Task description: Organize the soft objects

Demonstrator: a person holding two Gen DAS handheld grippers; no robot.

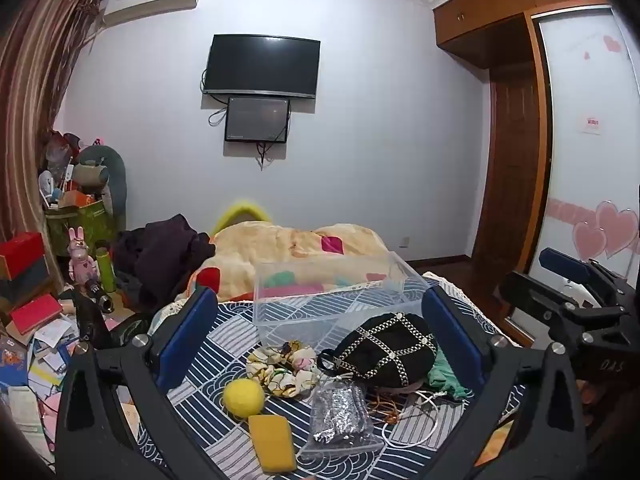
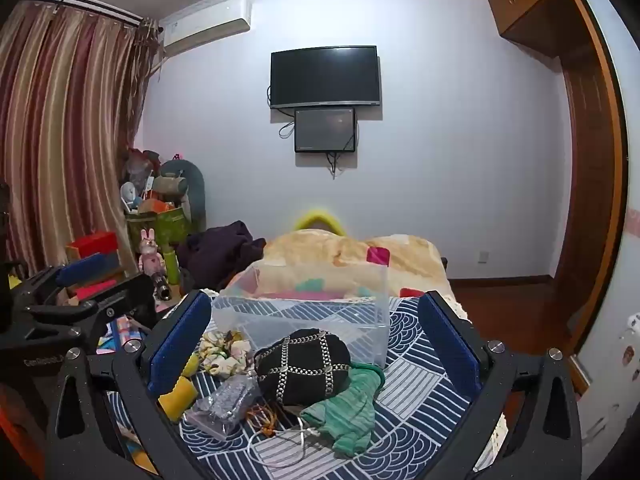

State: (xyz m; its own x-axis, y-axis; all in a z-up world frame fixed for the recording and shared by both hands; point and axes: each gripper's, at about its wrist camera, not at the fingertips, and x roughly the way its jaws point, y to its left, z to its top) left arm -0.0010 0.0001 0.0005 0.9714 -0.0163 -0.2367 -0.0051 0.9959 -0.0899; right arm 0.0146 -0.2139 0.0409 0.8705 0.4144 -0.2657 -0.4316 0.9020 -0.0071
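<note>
Both the left gripper (image 1: 318,328) and the right gripper (image 2: 314,336) hover with fingers spread wide, grasping nothing. On the patterned bedspread (image 2: 420,376) lie a black studded hat (image 2: 304,366), a green cloth (image 2: 352,408) (long axis running toward the camera), a floral scrunchie (image 1: 284,366), a yellow ball (image 1: 243,397) and a yellow sponge (image 1: 272,442) lying lengthwise, all just before the clear plastic bin (image 1: 332,300)
</note>
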